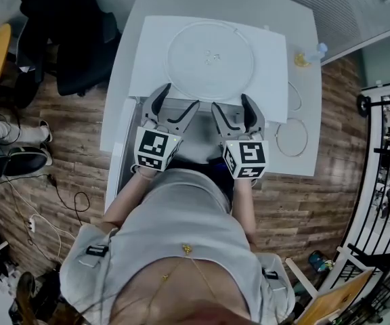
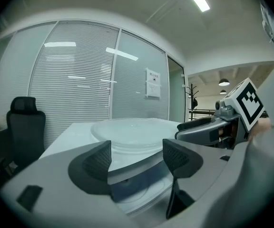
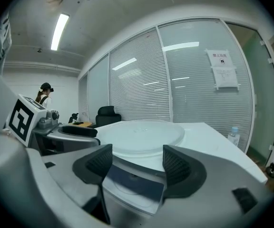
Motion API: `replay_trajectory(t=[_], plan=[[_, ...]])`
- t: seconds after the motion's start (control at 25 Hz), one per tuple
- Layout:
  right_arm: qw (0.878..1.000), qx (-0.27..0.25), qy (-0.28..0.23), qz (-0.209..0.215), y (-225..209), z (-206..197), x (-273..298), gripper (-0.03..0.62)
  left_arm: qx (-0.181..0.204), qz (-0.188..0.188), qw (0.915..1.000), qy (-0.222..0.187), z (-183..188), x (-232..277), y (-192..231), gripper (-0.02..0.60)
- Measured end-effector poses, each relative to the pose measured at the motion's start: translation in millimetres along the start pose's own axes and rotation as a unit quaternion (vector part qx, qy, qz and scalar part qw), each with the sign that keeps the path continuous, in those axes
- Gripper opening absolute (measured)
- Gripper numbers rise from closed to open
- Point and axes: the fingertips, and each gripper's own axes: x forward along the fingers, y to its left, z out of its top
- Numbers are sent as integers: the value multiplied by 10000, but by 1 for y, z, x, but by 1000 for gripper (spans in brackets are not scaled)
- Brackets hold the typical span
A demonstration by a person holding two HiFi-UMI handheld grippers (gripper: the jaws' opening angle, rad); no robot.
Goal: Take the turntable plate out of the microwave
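The clear glass turntable plate (image 1: 210, 54) lies flat on top of the white microwave (image 1: 154, 80), outside the oven. It also shows in the left gripper view as the plate (image 2: 132, 129) and in the right gripper view as the plate (image 3: 141, 134), just beyond the jaws. My left gripper (image 1: 179, 99) and right gripper (image 1: 232, 104) hover side by side at the microwave's front edge, near the plate's closest rim. Both stand open with nothing between their fingers. The left gripper (image 2: 137, 158) and right gripper (image 3: 137, 158) look over the front edge, with bluish glass below it.
The microwave stands on a white table (image 1: 296, 154). A thin roller ring (image 1: 291, 137) lies on the table to the right, and a small bottle (image 1: 313, 54) stands at the far right corner. A black office chair (image 1: 73, 39) is left of the table. A person (image 3: 44, 94) stands far behind.
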Motion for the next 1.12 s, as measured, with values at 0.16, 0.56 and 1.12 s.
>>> replay_trajectory(t=[0.16, 0.56, 1.12], plan=[[10000, 74, 1, 29, -1, -1, 3, 313, -86, -25, 10000, -26, 0, 2, 1, 339], [9999, 67, -83, 13, -2, -1, 2, 313, -98, 4, 9999, -57, 0, 3, 0, 337], [9999, 2, -111, 70, 0, -2, 3, 313, -111, -40, 9999, -89, -1, 2, 2, 337]])
